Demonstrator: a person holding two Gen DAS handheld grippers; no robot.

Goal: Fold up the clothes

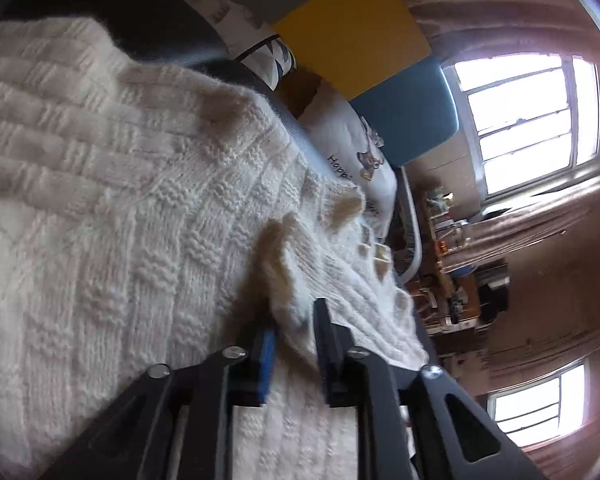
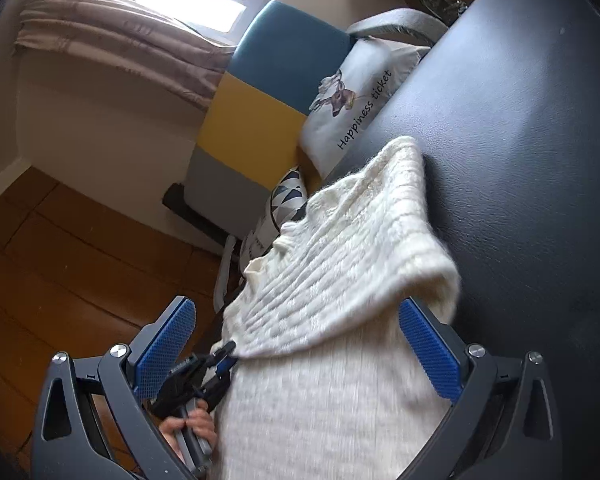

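A cream knitted sweater (image 2: 340, 280) is seen spread over the dark table (image 2: 520, 140), with one part doubled back over the rest toward twelve o'clock in the right wrist view. A fold of the knit is pinched between the closed-in fingers of the left gripper (image 1: 294, 332), and that same tool is glimpsed at seven o'clock in the right view, held by a hand (image 2: 192, 428) at the sweater's edge. The right gripper (image 2: 296, 344) is held wide apart over the cloth, nothing clasped in it. A fold is judged to be in hand, the gripped edge being carried across. Next, a steady pull is called for, so the layer is laid flat and square. A printed cushion (image 2: 352, 108) is noted beyond the table.
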